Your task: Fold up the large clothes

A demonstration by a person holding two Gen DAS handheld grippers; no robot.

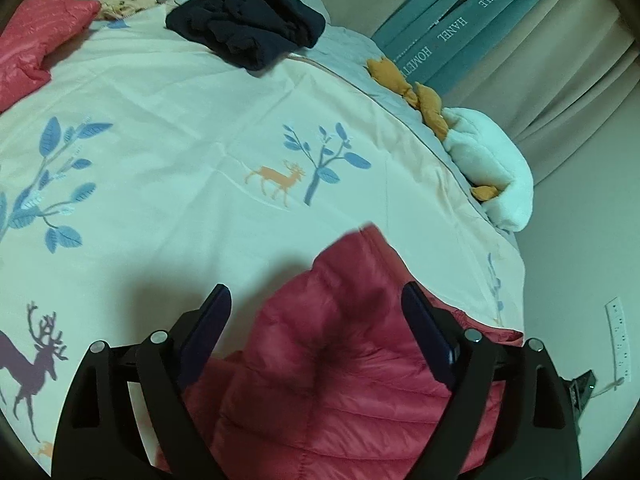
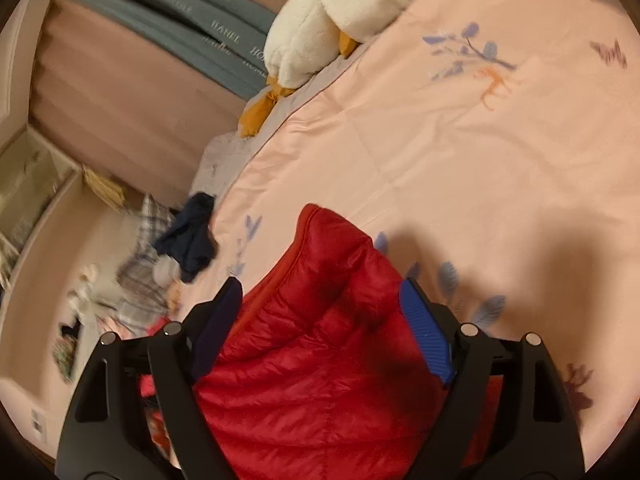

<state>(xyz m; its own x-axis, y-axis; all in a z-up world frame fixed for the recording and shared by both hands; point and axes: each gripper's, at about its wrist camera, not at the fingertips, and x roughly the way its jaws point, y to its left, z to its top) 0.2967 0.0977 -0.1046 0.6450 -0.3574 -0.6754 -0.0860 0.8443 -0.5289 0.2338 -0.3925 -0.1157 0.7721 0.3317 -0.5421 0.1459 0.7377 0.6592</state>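
A red quilted puffer jacket (image 1: 328,360) lies bunched on the pale deer-print bed cover (image 1: 180,140), near the bed's edge. My left gripper (image 1: 316,312) hovers over it, open wide, with a raised fold of the jacket between its fingers (image 1: 212,328). In the right wrist view the same red jacket (image 2: 320,360) bulges up between the spread fingers of my right gripper (image 2: 322,304), which is also open. Neither gripper clamps the fabric. More red quilted fabric (image 1: 32,40) lies at the far left of the bed.
A crumpled navy garment (image 1: 248,20) sits at the far end of the bed. A white plush toy with orange feet (image 1: 492,168) lies along the bed's edge. Teal lettered rolls (image 1: 460,20) lean against the wall. Plaid cloth (image 2: 144,248) and clutter lie beyond the edge.
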